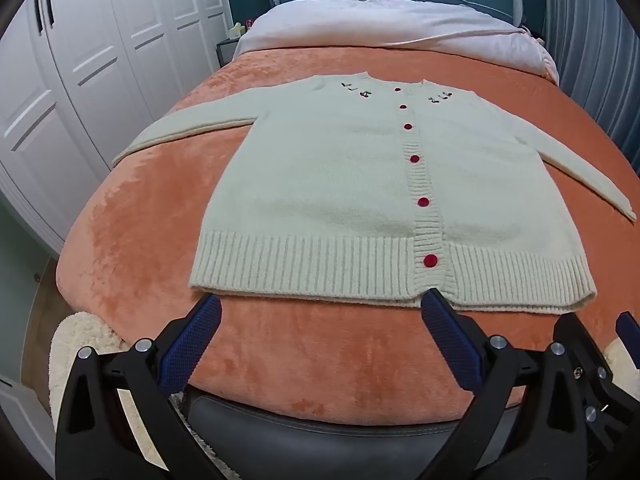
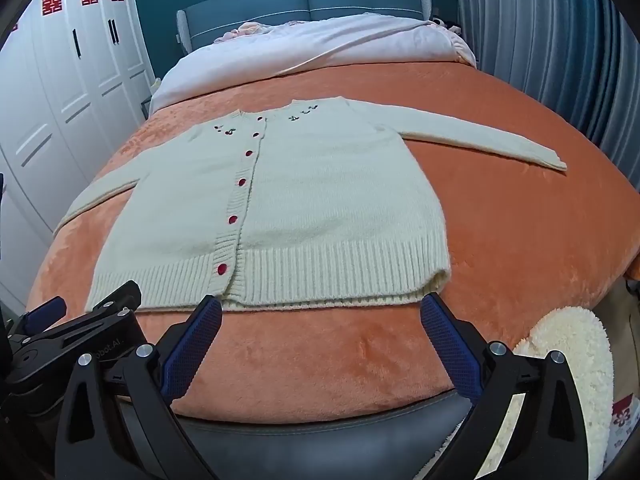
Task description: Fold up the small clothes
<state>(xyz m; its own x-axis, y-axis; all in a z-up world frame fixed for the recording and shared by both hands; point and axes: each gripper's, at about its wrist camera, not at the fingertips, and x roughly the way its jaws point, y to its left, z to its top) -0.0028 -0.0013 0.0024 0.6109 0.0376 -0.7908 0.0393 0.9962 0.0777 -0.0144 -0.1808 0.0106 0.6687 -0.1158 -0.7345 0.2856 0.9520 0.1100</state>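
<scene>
Ahead of both tools lies the cardigan, spread flat and buttoned on the orange blanket of the bed, collar at the far end, ribbed hem nearest me. Its long axis runs straight away from the tools, along the line of red buttons.

Left tool: released, jaws at full spread, nothing between them; it hangs just short of the hem, spanning from the near left corner to about the button band. Right tool: also released and empty, just short of the hem's right half, its outer finger near the right corner.

I judge each hand is nearer its own side, so each takes its own sleeve or corner.

Sleeves: the left sleeve runs outward toward the bed's left edge; the right sleeve lies out across open blanket.

Room: bare blanket on the right and beyond the collar up to the white duvet. Tighter on the left, where the blanket falls away toward the wardrobe. Only a narrow strip lies between hem and the bed's foot.
</scene>
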